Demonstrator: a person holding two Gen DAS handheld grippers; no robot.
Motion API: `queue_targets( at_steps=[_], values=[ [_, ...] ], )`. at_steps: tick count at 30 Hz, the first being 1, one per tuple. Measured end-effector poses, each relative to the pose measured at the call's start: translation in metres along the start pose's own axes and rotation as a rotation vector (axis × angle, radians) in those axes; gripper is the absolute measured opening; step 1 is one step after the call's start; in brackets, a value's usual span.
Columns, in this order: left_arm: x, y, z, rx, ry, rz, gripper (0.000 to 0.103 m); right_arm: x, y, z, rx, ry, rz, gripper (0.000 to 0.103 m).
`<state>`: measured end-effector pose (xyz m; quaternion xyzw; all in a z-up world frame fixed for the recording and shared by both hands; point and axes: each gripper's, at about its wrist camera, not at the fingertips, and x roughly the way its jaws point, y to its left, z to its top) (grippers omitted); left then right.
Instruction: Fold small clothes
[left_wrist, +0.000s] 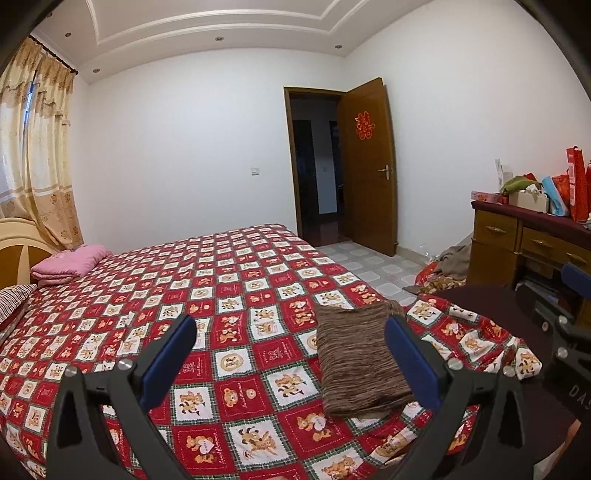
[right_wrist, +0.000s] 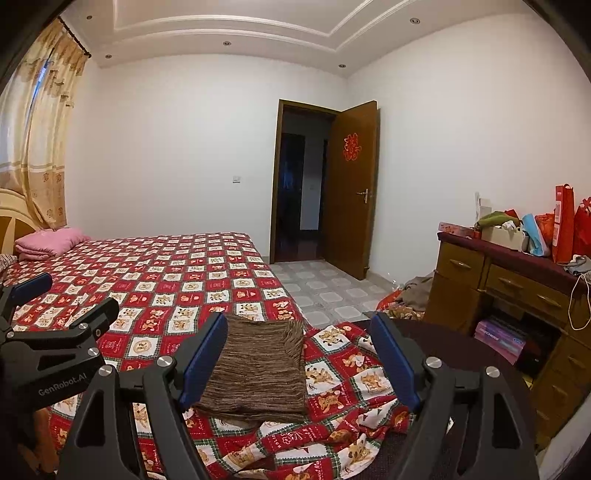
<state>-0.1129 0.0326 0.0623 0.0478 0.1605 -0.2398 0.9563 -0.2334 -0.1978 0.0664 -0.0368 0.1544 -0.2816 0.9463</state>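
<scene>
1. From the left wrist camera I see my left gripper with its blue-padded fingers spread wide apart and nothing between them, raised over the bed.
2. My right gripper is likewise spread wide, pads clear of any cloth; in the left wrist view it also shows at the far right edge.
3. The brown knit garment lies folded into a neat rectangle on the red teddy-bear bedspread, near the bed's foot corner on the door side. It sits ahead of both grippers and apart from their pads as far as I can judge; the fisheye makes the gap hard to read.
4. Its far right corner shows a fringed or ribbed edge doubled over.
5. The bedspread is rumpled around the near corner, below and right of the garment.
6. At the head of the bed a folded pink blanket rests by the headboard.
7. Beyond the bed the wooden door stands open; a cluttered wooden dresser stands at right.
</scene>
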Motion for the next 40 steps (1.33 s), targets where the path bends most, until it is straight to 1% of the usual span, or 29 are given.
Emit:
queue_targets(
  at_steps=[5, 10, 13, 28, 30, 34, 40],
  values=[
    [0.001, -0.002, 0.000, 0.012, -0.005, 0.011, 0.103, 0.000, 0.000, -0.001, -0.001, 0.000, 0.000, 0.080],
    [0.007, -0.006, -0.001, 0.042, 0.007, 0.065, 0.103, 0.002, 0.001, -0.001, -0.001, 0.004, 0.001, 0.080],
    [0.007, -0.004, -0.001, 0.036, 0.012, 0.051, 0.103, 0.003, 0.000, -0.001, 0.001, 0.007, 0.003, 0.080],
    [0.008, -0.002, 0.000, 0.020, 0.016, 0.043, 0.103, 0.004, -0.001, -0.003, 0.007, 0.010, 0.002, 0.080],
    [0.009, -0.002, -0.001, 0.015, 0.027, 0.036, 0.103, 0.004, 0.000, -0.003, 0.005, 0.010, 0.000, 0.080],
    [0.013, 0.000, -0.003, 0.005, 0.040, -0.006, 0.103, 0.005, -0.001, -0.003, 0.003, 0.012, 0.001, 0.080],
    [0.020, 0.001, -0.004, 0.013, 0.065, 0.003, 0.103, 0.013, -0.002, -0.007, 0.004, 0.029, -0.007, 0.080]
  ],
)
